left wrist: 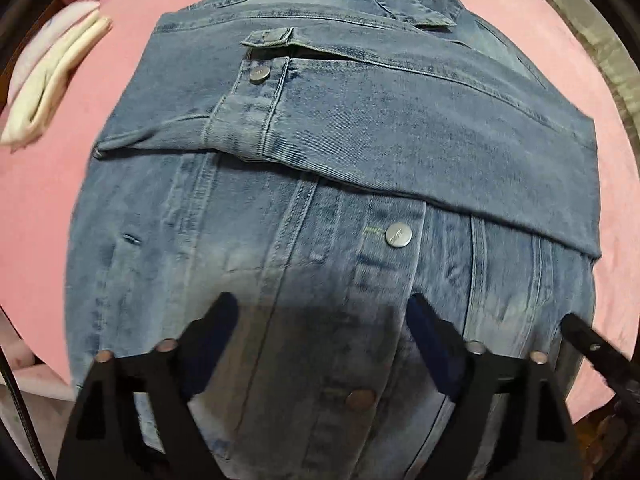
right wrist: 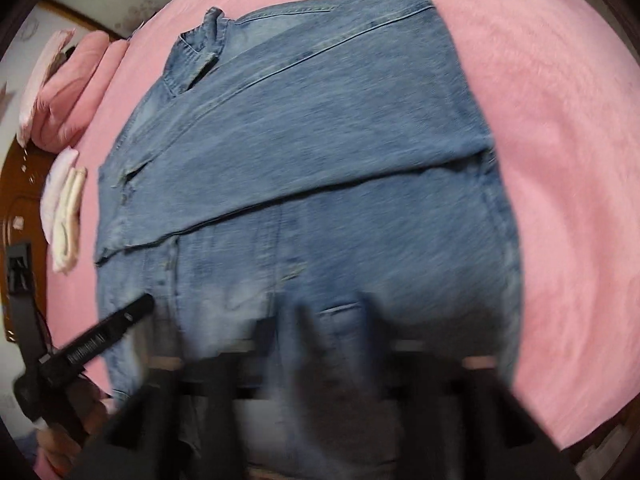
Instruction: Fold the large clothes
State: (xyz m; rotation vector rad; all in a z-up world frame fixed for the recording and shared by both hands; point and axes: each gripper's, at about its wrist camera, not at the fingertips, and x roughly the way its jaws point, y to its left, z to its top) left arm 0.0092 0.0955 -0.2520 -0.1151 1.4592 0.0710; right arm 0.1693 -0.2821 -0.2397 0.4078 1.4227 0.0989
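A blue denim jacket [left wrist: 320, 152] lies flat on a pink bed sheet [left wrist: 36, 208], collar [left wrist: 412, 0] at the far end. A sleeve with a buttoned cuff [left wrist: 248, 120] is folded across the chest. My left gripper [left wrist: 322, 316] hangs open just above the jacket's lower front, with nothing between its fingers [left wrist: 224, 320]. The right wrist view shows the same jacket [right wrist: 320, 160] and the left gripper's finger [right wrist: 112, 328] at its left edge. My right gripper [right wrist: 338, 320] is blurred over the jacket's hem; its jaws look apart, with no cloth pinched.
A small stack of folded white and pale pink cloths [left wrist: 52, 80] lies on the sheet left of the jacket. Pink pillows [right wrist: 76, 88] and a wooden headboard [right wrist: 16, 184] stand beyond them. Bare pink sheet [right wrist: 560, 160] spreads right of the jacket.
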